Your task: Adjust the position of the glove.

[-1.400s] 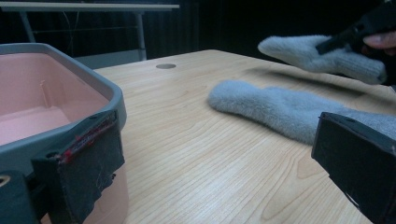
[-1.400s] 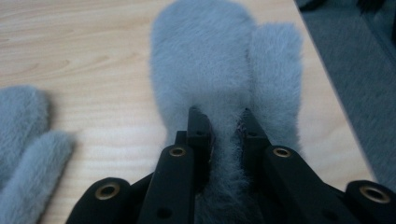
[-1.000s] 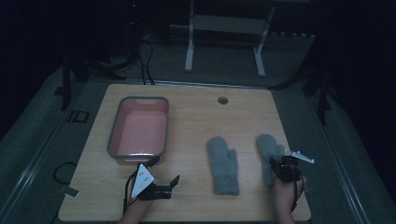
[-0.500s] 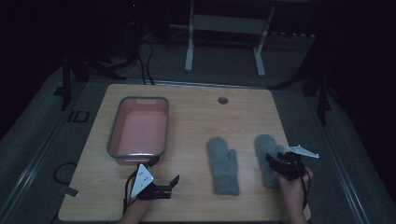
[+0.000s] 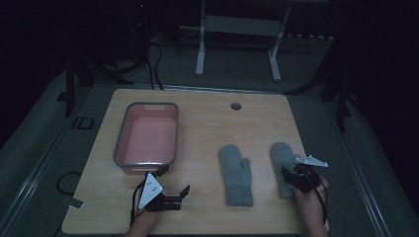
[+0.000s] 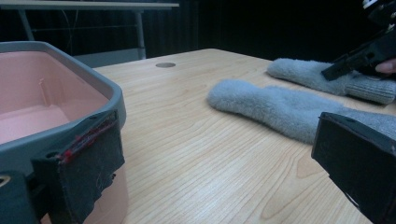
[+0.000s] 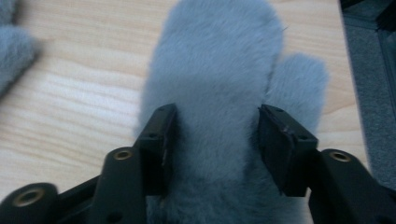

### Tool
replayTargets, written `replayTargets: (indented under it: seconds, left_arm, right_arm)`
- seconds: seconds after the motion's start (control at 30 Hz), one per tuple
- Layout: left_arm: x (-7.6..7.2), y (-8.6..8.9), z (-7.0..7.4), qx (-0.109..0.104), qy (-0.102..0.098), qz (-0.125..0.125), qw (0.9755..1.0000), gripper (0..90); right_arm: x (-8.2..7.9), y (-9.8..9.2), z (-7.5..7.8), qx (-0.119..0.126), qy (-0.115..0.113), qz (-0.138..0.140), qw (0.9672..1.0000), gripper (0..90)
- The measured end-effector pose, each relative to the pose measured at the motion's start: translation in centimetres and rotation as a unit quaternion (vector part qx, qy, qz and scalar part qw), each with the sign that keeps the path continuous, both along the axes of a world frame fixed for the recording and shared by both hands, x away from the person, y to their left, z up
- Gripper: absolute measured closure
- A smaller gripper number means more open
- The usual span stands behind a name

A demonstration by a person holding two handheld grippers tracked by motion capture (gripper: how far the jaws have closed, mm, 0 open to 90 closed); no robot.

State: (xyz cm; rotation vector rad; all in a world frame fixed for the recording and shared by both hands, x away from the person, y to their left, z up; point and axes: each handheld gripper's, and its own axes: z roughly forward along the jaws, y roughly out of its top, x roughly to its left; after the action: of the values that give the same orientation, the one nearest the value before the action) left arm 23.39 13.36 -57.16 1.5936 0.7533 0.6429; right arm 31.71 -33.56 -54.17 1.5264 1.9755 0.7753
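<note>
On a pale wood table (image 5: 207, 128) in a dark room, two grey mittens are lying side by side

Right gripper (image 7: 212, 140) is straddling the right mitten (image 7: 219, 84), jaws spread and not yet pinching; left gripper (image 5: 173, 195) is sitting wide open beside the pink tub (image 5: 148, 136), near the left mitten (image 5: 236, 173); a metal stand (image 5: 237, 29) is standing on grey floor behind

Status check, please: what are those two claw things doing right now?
Right gripper open astride fuzzy grey right mitten. Left gripper open, beside pink plastic tub. Nothing blocking.
</note>
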Motion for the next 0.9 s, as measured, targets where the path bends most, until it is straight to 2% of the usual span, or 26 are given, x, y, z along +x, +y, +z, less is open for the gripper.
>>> replayTargets:
  seconds: [0.07,0.17,0.23,0.33,0.6,0.73,0.83,0.9]
  left_arm:
    - [0.0,0.0,0.0,0.0,0.001,0.0,1.0,2.4]
    - [0.0,0.0,0.0,0.0,0.001,-0.001,1.0,2.4]
    - [0.0,0.0,0.0,0.001,0.0,-0.001,1.0,2.3]
    - [0.0,0.0,0.0,0.0,0.002,0.0,1.0,2.3]
    - [0.0,0.0,0.0,0.002,0.002,0.0,1.0,2.3]
    - [0.0,0.0,0.0,0.001,0.002,-0.001,1.0,2.3]
    - [0.0,0.0,0.0,0.0,0.002,-0.002,1.0,2.3]
    - [0.0,0.0,0.0,-0.002,0.004,-0.002,1.0,2.3]
  right_arm:
    - [-0.1,0.1,-0.4,0.018,0.002,-0.005,0.9998,56.9]
    - [-0.2,0.2,-0.6,0.039,-0.002,-0.018,0.9991,74.2]
    - [-0.3,0.4,-0.2,0.043,-0.003,-0.034,0.9985,79.3]
    - [-0.7,0.7,0.8,0.052,-0.012,-0.046,0.9975,80.7]
    - [-2.2,2.9,5.3,0.076,-0.048,-0.051,0.9946,80.7]
    - [-3.0,4.9,7.0,0.08,-0.056,-0.042,0.9943,80.7]
    - [-3.5,6.4,8.1,0.091,-0.071,-0.033,0.9927,80.7]
    - [-3.7,7.4,8.5,0.097,-0.069,-0.027,0.9925,80.8]
